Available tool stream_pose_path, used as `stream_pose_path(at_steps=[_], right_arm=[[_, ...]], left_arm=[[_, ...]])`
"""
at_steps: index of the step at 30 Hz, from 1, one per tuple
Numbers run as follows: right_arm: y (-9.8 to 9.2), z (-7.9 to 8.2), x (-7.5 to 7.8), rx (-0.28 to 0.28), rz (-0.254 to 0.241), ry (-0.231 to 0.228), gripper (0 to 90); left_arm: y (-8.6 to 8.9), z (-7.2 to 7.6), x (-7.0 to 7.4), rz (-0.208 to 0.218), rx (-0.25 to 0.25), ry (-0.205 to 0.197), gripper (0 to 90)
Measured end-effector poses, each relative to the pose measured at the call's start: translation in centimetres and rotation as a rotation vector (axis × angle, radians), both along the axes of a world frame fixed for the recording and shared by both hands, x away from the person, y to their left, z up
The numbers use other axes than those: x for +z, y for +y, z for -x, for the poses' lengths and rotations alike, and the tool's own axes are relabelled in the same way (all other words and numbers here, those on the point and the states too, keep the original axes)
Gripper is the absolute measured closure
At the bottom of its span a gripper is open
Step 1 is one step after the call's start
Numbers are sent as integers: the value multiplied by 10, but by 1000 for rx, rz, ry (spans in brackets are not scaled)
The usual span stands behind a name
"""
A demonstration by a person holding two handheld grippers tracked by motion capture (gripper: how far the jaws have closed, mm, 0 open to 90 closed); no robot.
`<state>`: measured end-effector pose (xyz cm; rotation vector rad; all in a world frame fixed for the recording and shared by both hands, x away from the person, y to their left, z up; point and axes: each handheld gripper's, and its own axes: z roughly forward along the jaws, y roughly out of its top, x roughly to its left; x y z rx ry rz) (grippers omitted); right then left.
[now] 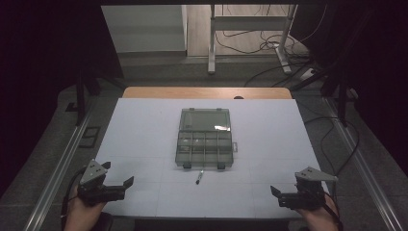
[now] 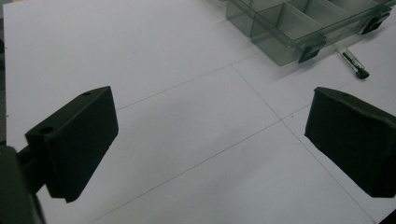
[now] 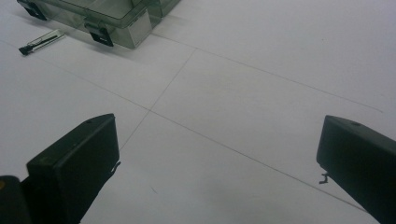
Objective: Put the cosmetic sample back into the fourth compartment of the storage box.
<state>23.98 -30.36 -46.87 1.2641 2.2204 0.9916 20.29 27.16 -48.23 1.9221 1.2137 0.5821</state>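
A smoky clear organizer box (image 1: pixel 204 139) lies open in the middle of the white table sheet (image 1: pixel 144 130); its lid lies flat on the far side and its divided tray is nearer. Just in front of it lies a small black-tipped pen-like stick (image 1: pixel 199 177). At the near left corner, a hand holds my left gripper (image 1: pixel 117 173) open with nothing between its jaws. My right gripper (image 1: pixel 287 185) rests at the near right corner, also open and empty. In the left gripper view, the box (image 2: pixel 289 28) and stick (image 2: pixel 352 62) lie ahead of the gripper (image 2: pixel 210 126). In the right gripper view, the box (image 3: pixel 107 14) and stick (image 3: pixel 41 41) sit at upper left of the gripper (image 3: pixel 217 154).
Thin pencil lines divide the sheet into squares. A wooden table edge (image 1: pixel 207 92) shows at the back. Metal rails (image 1: pixel 62 159) run along both sides. Desk legs and loose cables (image 1: pixel 269 45) lie on the floor beyond.
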Motion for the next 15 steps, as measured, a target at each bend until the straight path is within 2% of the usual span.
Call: stream_pose_path(at_steps=[6,10,15], right_arm=[[3,0,0,13,19,-4,0],[4,-1,-1,20,31,5,0],[5,-1,-1,26,40,7,0]], left_arm=[[-2,-1,0,-20,-8,14,37],[-7,-4,0,-58,-30,36,22],[-10,-6,0,-71,-42,47,8]])
